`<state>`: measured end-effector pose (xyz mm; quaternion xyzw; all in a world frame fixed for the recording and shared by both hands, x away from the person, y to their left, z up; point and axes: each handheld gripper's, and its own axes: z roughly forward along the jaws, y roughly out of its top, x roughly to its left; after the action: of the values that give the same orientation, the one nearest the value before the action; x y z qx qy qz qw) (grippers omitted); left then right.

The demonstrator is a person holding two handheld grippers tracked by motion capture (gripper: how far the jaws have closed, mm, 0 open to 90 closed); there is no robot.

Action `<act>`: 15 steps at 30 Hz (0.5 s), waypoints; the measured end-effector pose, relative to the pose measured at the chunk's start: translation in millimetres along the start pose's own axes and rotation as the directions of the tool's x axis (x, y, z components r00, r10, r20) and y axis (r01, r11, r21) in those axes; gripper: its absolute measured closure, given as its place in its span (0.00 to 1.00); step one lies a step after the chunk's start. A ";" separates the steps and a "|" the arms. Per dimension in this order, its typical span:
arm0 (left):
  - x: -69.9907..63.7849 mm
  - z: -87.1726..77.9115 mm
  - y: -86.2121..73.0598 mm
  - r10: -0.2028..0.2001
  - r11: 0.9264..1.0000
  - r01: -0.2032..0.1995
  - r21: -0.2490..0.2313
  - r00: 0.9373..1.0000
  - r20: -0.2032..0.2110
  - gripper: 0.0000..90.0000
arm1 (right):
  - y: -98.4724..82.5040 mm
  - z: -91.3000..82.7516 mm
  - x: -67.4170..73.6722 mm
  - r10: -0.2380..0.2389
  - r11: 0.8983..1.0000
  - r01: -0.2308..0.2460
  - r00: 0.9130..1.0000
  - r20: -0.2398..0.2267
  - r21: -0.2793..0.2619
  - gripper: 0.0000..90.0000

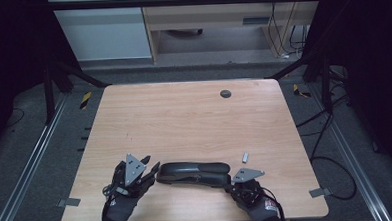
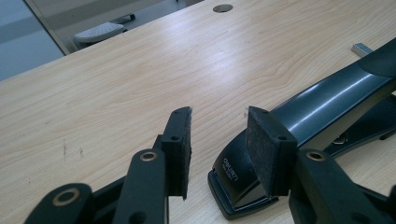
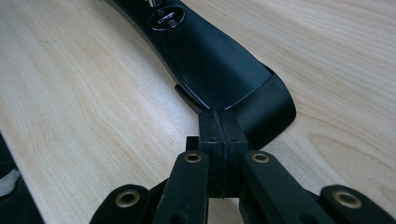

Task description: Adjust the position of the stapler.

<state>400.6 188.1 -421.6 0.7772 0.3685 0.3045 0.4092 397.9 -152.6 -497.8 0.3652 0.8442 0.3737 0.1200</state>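
Observation:
A black stapler [image 1: 192, 173] lies lengthwise near the front edge of the wooden table [image 1: 184, 116]. My left gripper [image 1: 152, 162] sits at its left end. In the left gripper view the left gripper [image 2: 219, 116] has its jaws apart, with the stapler's end [image 2: 327, 98] just past the right pad and nothing pressed between the pads. My right gripper [image 1: 227, 185] is at the stapler's right end. In the right gripper view the right gripper [image 3: 219, 116] has its pads closed flat against each other, right in front of the stapler's rounded end [image 3: 205, 60].
A small strip of staples [image 1: 245, 157] lies on the table just behind the stapler's right end, seen also as the strip [image 2: 362, 48]. A round cable hole [image 1: 225, 93] sits near the far edge. Metal frame rails and cables run along both sides of the table.

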 end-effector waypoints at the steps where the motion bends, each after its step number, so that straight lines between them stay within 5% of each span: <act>1: 0.0 0.0 0.0 0.001 1.000 -0.001 0.001 1.000 0.001 0.67 | 0.2 0.6 -0.9 0.003 1.000 -0.003 1.000 -0.001 -0.004 1.00; 15: -1.1 -0.1 0.5 0.004 1.000 -0.004 -0.001 1.000 0.001 0.66 | 2.8 2.7 -9.7 0.021 1.000 -0.020 0.999 0.029 -0.021 1.00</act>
<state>400.1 187.1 -421.2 0.7779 0.3665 0.3050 0.4093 407.5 -156.6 -498.3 0.3781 0.8346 0.3780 0.1324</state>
